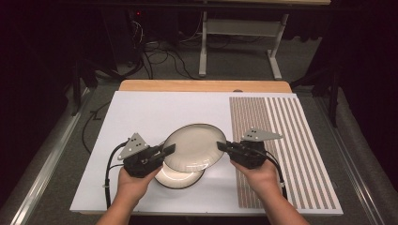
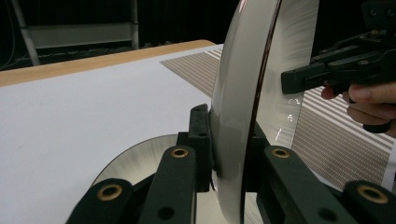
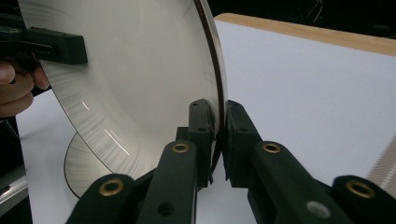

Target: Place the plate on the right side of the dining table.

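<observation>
A cream plate with a dark rim (image 1: 193,146) is lifted off the table and tilted, held from both sides. My left gripper (image 1: 168,151) is shut on its left rim, and in the left gripper view the plate (image 2: 243,102) stands edge-on between the pads. My right gripper (image 1: 220,146) is shut on the right rim; in the right gripper view the plate (image 3: 140,79) fills the left with its rim pinched between the pads. A second plate (image 1: 179,177) lies flat on the white sheet beneath, partly hidden by the lifted one.
A white sheet (image 1: 141,117) covers the table, with a brown-striped mat (image 1: 286,140) on its right side. The wooden table edge (image 1: 202,86) runs along the back. Beyond it are a table frame and cables on the floor.
</observation>
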`<act>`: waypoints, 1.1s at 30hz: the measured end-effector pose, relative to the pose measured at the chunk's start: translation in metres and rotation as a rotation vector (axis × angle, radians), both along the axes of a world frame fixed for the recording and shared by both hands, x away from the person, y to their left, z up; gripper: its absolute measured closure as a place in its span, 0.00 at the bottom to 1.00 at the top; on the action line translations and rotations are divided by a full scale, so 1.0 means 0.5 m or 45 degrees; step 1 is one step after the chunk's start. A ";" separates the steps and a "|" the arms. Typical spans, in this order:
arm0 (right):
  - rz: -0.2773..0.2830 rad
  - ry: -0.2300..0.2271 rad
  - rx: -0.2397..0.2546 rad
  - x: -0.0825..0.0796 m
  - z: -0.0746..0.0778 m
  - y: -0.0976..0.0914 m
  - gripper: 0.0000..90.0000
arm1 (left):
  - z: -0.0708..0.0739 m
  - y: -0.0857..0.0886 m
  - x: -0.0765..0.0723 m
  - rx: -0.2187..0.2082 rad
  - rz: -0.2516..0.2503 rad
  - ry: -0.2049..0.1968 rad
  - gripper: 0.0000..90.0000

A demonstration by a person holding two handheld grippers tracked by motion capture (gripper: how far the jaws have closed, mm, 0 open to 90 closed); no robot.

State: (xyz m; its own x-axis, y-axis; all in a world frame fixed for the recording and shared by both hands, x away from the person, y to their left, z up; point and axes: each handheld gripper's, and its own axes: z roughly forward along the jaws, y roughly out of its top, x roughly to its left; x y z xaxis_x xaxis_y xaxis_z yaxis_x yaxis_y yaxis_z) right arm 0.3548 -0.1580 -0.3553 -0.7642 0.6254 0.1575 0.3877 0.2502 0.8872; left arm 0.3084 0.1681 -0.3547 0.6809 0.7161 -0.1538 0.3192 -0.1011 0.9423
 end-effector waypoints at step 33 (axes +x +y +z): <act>-0.308 -0.009 -0.012 -0.024 0.010 -0.283 0.95 | 0.004 -0.288 0.123 0.045 -0.230 0.022 0.88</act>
State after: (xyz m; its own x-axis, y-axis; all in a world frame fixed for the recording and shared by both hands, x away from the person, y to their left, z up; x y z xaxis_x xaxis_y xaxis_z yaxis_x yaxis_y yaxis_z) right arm 0.3425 -0.2995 -0.3503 -0.5933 0.7917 0.1458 0.4309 0.1594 0.8882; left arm 0.3700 0.0240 -0.3529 0.7964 0.5875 -0.1436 0.3091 -0.1914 0.9316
